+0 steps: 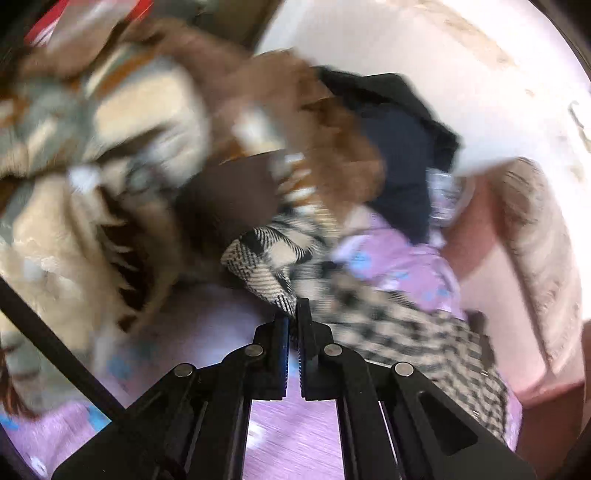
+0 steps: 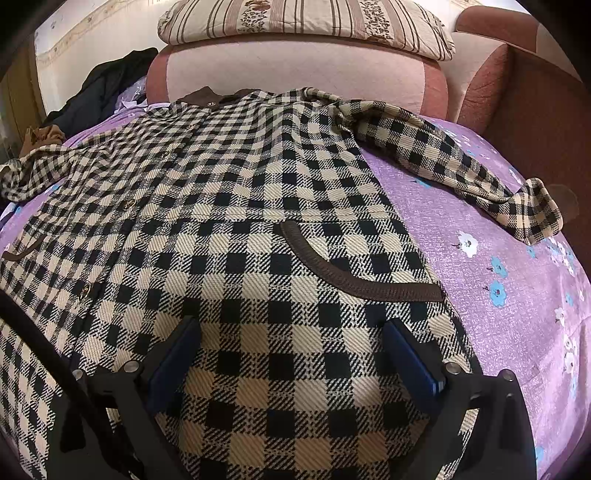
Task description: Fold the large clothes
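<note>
A lilac flowered bedsheet (image 2: 491,236) covers the bed, and the checked black-and-cream coat (image 2: 258,206) lies spread face-up across most of it, collar at 12 o'clock against the pink sofa back (image 2: 295,74) under a striped pillow (image 2: 306,26), one sleeve (image 2: 461,155) stretched toward 3 o'clock. The right gripper (image 2: 291,354) hovers over the coat's lower front at 6 o'clock, jaws wide apart, just below the brown-trimmed pocket (image 2: 354,273). In the blurred left wrist view the left gripper (image 1: 293,325) has its jaws together, pinching the coat's other sleeve end (image 1: 266,266), with a beige fringed blanket (image 1: 74,221) at 9 o'clock.
</note>
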The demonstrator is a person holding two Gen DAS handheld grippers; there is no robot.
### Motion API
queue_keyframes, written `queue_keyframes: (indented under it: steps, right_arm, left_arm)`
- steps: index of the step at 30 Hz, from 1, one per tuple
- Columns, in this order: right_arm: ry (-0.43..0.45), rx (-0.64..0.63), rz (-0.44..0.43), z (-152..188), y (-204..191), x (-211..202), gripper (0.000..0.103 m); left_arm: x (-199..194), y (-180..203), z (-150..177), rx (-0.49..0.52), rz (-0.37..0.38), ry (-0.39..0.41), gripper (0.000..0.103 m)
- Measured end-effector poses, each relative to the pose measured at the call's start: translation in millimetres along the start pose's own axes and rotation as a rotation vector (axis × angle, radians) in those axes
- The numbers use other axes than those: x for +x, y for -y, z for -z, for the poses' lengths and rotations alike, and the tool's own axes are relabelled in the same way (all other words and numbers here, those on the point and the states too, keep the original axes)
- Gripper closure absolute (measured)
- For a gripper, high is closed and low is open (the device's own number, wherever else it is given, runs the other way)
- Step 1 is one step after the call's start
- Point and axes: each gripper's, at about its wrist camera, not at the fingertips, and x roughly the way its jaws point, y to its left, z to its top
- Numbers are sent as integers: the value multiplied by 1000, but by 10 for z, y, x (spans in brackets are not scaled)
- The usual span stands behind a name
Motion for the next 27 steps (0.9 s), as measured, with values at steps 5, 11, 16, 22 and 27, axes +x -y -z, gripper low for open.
queue_keyframes:
  steps: [5,11,16,22,27]
  right_arm:
    - [0,0,-1,-2,-2,1,2]
    - [0,1,-2,-4,-8,1,2]
    - [-1,3,-11,1,-17,12,2]
    - [-5,1,-15,6,3,11,1]
    - [-5,2,-18,7,14,6,1]
  left_arm:
    - [-248,917,330,143,173,-20,100]
    - [-69,2049,1245,305,355,-193,100]
    - [175,2709,2204,458,406,-365,100]
    - [-2,2831,2753,650,346,-356,52]
    - [-460,2497,2677,704,243,-223,31]
